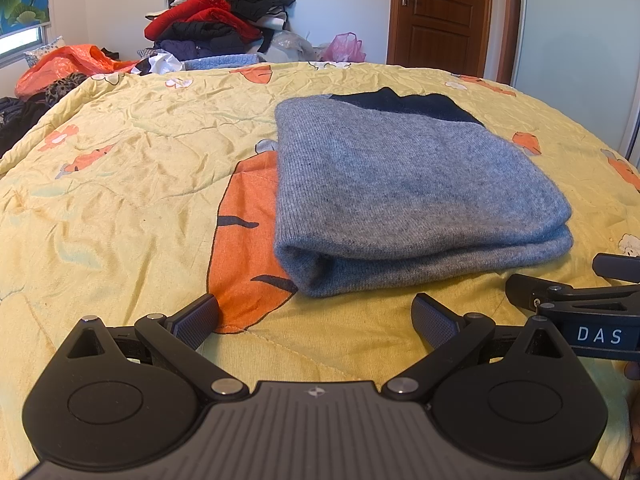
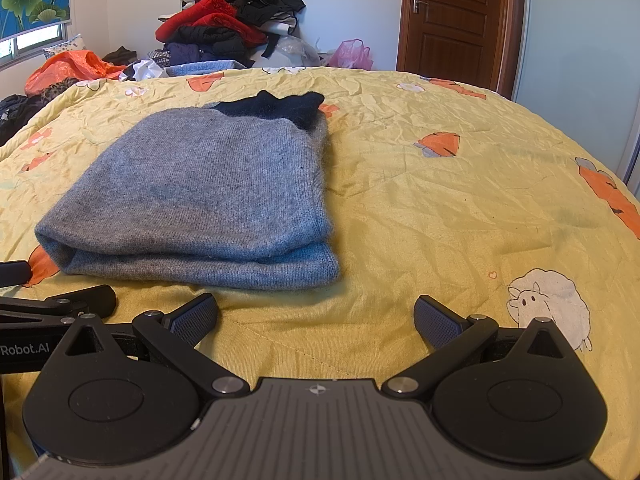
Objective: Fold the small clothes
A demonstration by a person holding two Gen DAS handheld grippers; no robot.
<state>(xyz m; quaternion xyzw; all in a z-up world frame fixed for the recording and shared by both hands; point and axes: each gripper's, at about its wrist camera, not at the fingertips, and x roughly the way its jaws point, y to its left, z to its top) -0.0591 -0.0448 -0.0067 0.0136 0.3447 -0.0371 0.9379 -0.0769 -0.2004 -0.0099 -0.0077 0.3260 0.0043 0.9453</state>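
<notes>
We see a grey sweater [image 1: 408, 196] lying folded on the bed's yellow quilt [image 1: 120, 184], a thick rectangle with its folded edge nearest us and a dark navy part [image 1: 404, 106] showing at its far end; it rests partly over a large orange carrot print [image 1: 244, 248] on the quilt. Our left tongs [image 1: 316, 316] stand wide apart and hold nothing; the sweater lies just ahead of them and a little to the right, near but not touching either fingertip. Our right tongs [image 2: 316, 314] are likewise spread wide and empty; from their camera the sweater [image 2: 200, 196] sits ahead and to the left, its near right corner close to the left finger [image 2: 194, 318] but apart from it. Each pair of tongs shows at the edge of the other's view, so the two sit side by side at the near edge of the sweater; a white sheep print [image 2: 548, 304] lies just beside the right finger of the right tongs. Beyond the bed we see a heap of clothes [image 1: 220, 20] against the wall, an orange bag [image 1: 68, 64], a pink bag [image 1: 344, 48] and a brown door [image 1: 440, 12].
</notes>
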